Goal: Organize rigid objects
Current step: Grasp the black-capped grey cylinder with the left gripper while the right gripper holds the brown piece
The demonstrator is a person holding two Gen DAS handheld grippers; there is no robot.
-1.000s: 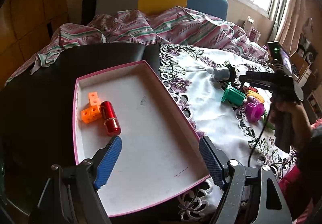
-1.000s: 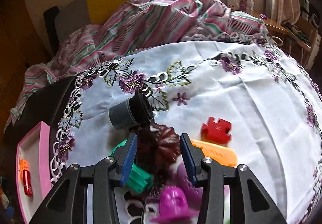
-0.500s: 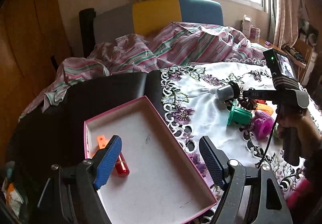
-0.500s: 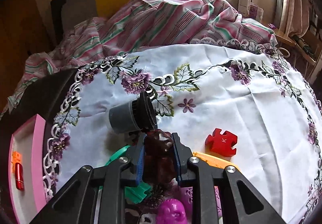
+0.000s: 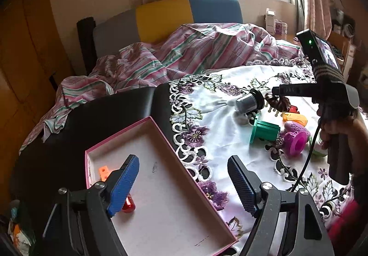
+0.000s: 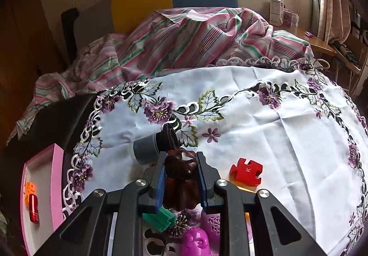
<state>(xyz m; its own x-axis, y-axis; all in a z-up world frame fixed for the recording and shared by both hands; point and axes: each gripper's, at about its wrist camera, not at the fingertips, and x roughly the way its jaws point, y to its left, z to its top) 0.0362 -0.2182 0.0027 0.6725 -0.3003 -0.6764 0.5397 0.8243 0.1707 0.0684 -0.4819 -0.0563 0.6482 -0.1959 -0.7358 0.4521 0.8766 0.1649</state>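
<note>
Up close, the right gripper (image 6: 179, 177) clamps a dark brown fluted mould (image 6: 181, 177), hiding its lower half. Left gripper (image 5: 184, 182) gapes empty over the pink tray (image 5: 161, 205), partly covering a red capsule (image 5: 128, 206).

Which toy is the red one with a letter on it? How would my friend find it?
Start at the white flowered tablecloth. Look just right of the right gripper, which is shut on a dark brown ridged piece. There lies the red puzzle piece: flat, with knobbed edges and a K on top, unlike the rounded toys nearby.
</note>
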